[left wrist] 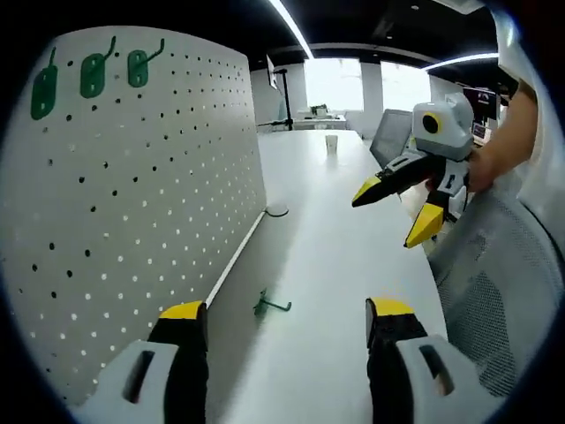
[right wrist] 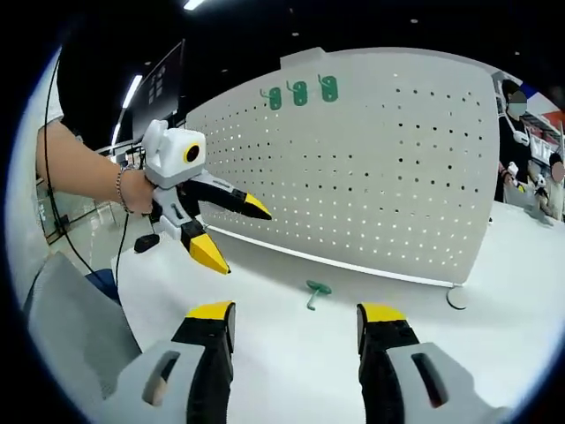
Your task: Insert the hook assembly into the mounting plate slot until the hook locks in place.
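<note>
Standing: a white pegboard (left wrist: 132, 203) rises upright from a white table (left wrist: 327, 291); in the right gripper view the same pegboard (right wrist: 380, 168) spans the background above the table (right wrist: 291, 353).
Mounted hooks: three green hooks (left wrist: 93, 75) sit in a row near the pegboard's top edge; in the right gripper view the row (right wrist: 300, 92) sits at the upper left of the panel.
Loose hook: one green hook (left wrist: 269, 306) lies flat on the table, just beside the pegboard's foot and apart from both grippers; in the right gripper view it (right wrist: 316, 291) lies in front of the panel, between and beyond the jaw tips.
Left gripper: the left gripper (left wrist: 287, 322) holds its yellow-tipped jaws wide apart with nothing between them; seen from the right gripper view (right wrist: 231, 231), it hangs in the air above the table, jaws spread and empty, held by a hand (right wrist: 137, 190) with a bracelet at the wrist.
Right gripper: the right gripper (right wrist: 296, 320) has its jaws wide apart and empty; seen from the left gripper view (left wrist: 393, 216), it floats over the table's far edge, jaws parted, gripped by a hand (left wrist: 481, 168).
Base foot: a rounded foot (right wrist: 456, 298) supports the panel's end on the table.
Background: a small cup (left wrist: 331, 144) stands farther along the table; a mesh chair back (left wrist: 494, 291) is beside the table edge.
</note>
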